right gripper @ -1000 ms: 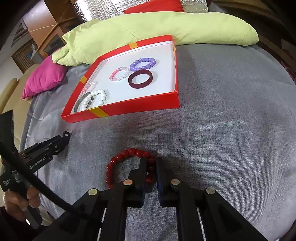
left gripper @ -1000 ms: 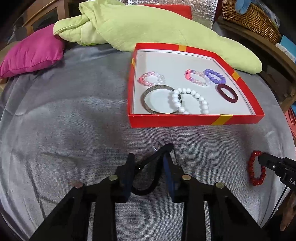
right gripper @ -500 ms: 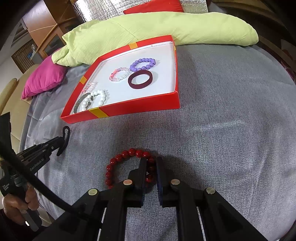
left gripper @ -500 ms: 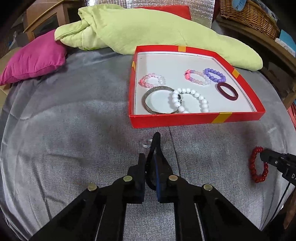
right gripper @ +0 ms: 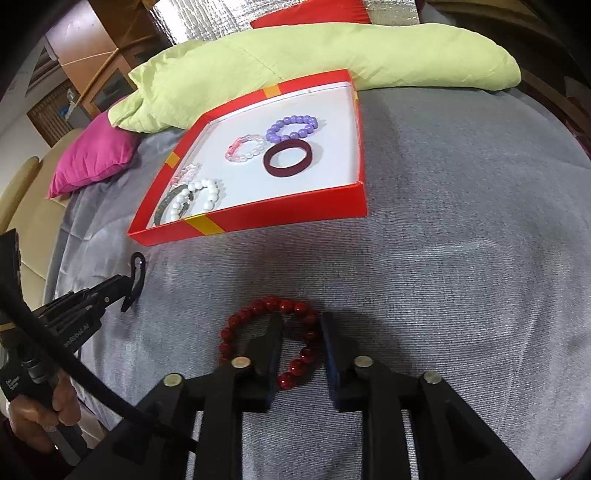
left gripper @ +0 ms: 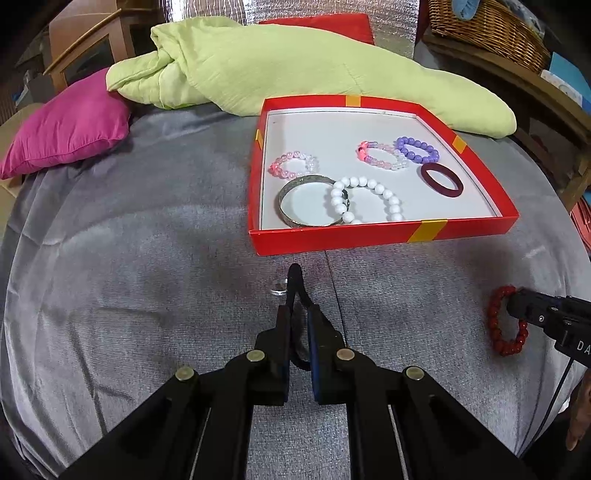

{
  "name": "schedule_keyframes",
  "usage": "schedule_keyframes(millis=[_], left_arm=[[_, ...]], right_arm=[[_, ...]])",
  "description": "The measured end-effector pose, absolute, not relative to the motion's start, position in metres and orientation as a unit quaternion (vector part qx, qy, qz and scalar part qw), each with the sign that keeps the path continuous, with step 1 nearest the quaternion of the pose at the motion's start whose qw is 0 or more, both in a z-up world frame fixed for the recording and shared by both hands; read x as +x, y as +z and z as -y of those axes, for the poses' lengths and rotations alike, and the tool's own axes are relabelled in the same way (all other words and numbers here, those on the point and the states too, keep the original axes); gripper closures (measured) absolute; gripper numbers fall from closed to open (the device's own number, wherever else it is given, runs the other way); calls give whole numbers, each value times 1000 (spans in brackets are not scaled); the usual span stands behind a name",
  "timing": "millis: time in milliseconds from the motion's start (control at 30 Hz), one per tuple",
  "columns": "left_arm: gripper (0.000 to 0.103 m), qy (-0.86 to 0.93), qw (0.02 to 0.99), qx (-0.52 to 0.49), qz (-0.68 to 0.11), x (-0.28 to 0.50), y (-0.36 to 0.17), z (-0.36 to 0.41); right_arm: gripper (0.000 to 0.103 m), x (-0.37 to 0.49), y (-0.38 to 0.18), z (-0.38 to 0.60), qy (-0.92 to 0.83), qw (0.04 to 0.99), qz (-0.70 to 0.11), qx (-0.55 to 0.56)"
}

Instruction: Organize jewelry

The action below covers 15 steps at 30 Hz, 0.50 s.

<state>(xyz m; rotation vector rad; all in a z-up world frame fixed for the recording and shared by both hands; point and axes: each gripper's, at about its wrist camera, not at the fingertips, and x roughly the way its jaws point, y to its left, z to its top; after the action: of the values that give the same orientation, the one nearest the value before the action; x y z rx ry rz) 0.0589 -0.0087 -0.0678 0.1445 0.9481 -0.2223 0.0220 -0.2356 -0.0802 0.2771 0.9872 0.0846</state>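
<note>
My left gripper [left gripper: 298,314] is shut on a black band [left gripper: 295,280], squeezed flat, its loop sticking out past the fingertips. It also shows in the right wrist view as the left gripper [right gripper: 122,286] holding the black band [right gripper: 136,275]. A small silver ring [left gripper: 277,288] lies on the grey cloth just left of the band. The right gripper [right gripper: 301,326] is opening its jaws over a red bead bracelet [right gripper: 255,306] that lies on the cloth. One side of the bracelet sits between the fingers, and the pads do not press it.
A red tray [left gripper: 369,242] with a white floor lies beyond, holding a silver bangle [left gripper: 291,218], a white bead bracelet [left gripper: 388,197], several other bracelets and a dark red ring [left gripper: 441,180]. A green quilt [left gripper: 295,66] and a pink cushion [left gripper: 70,125] lie behind. A wicker basket [left gripper: 491,29] stands at the back right.
The left jaws closed on the black band, which now stands pinched and upright. The right jaws, earlier shut on the red bracelet, have parted.
</note>
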Motion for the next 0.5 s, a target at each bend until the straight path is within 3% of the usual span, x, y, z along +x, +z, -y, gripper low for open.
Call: schedule_keyframes(millis=[233,333,500], left_arm=[[94,-109,882,80,-450,53,-65,11],[94,-109,883,83,-449,51,-64,12],[94,-111,883,83,-448,49,-63,12]], right_arm=[[71,20,-79,222,38,879,-468,81],[82,19,-78,217,28,884,-465,46],[93,17,-78,212,18,888,-458,12]])
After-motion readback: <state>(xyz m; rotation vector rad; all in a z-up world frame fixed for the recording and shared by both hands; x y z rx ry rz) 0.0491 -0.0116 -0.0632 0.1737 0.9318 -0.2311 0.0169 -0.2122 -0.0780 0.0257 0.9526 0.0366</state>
